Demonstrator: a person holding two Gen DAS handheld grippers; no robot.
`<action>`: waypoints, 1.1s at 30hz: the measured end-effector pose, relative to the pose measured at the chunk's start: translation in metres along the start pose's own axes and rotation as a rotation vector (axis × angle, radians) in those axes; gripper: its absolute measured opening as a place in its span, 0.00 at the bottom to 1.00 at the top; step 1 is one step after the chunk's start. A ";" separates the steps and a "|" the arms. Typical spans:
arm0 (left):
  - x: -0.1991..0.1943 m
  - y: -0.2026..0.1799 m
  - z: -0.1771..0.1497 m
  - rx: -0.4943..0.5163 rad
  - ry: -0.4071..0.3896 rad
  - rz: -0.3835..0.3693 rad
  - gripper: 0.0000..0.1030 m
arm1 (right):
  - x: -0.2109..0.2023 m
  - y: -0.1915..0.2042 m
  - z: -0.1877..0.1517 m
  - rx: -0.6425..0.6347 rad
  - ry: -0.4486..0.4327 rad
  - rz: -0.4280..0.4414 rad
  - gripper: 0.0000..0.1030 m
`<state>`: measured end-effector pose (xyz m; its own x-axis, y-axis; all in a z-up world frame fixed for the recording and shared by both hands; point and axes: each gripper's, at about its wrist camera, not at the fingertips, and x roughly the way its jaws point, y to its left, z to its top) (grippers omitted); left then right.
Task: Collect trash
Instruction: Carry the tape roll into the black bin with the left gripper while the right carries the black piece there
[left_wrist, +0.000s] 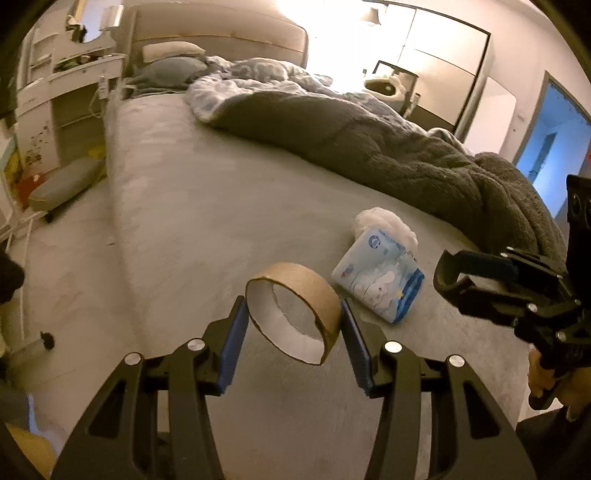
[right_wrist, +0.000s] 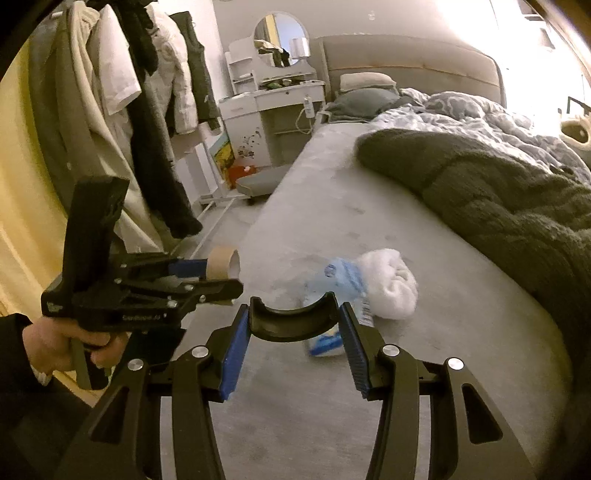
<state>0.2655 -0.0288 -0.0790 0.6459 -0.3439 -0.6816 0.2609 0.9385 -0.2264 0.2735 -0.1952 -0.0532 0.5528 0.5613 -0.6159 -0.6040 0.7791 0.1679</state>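
My left gripper (left_wrist: 293, 314) is shut on a brown cardboard tape ring (left_wrist: 314, 291), held a little above the bed; its blue pads press both sides. In the right wrist view the same left gripper (right_wrist: 218, 277) and cardboard ring (right_wrist: 223, 264) show at the left, held by a hand. My right gripper (right_wrist: 293, 314) is shut on a black curved plastic piece (right_wrist: 291, 326). From the left wrist view, the right gripper (left_wrist: 465, 280) is at the right edge. On the mattress beyond both lie a blue-and-white tissue pack (left_wrist: 380, 286) and a white crumpled wad (left_wrist: 386, 223).
The grey bed (left_wrist: 207, 206) carries a dark fleece blanket (left_wrist: 388, 147) and a patterned duvet (left_wrist: 258, 81) on its right half. Left of the bed are a carpeted aisle, a low grey stool (left_wrist: 62, 188), a white dressing table (right_wrist: 269, 103) and a rack of hanging clothes (right_wrist: 147, 110).
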 end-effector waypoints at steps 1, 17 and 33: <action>-0.003 0.000 -0.003 0.001 -0.001 0.008 0.52 | -0.001 0.003 0.001 -0.005 -0.003 0.007 0.48; -0.047 0.049 -0.071 -0.136 0.060 0.200 0.52 | 0.024 0.066 0.020 -0.040 0.012 0.120 0.48; -0.052 0.155 -0.145 -0.368 0.304 0.300 0.52 | 0.096 0.157 0.028 -0.110 0.142 0.247 0.48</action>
<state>0.1683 0.1390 -0.1795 0.4034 -0.0872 -0.9109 -0.2045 0.9617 -0.1826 0.2478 -0.0107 -0.0648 0.3000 0.6794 -0.6697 -0.7729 0.5846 0.2468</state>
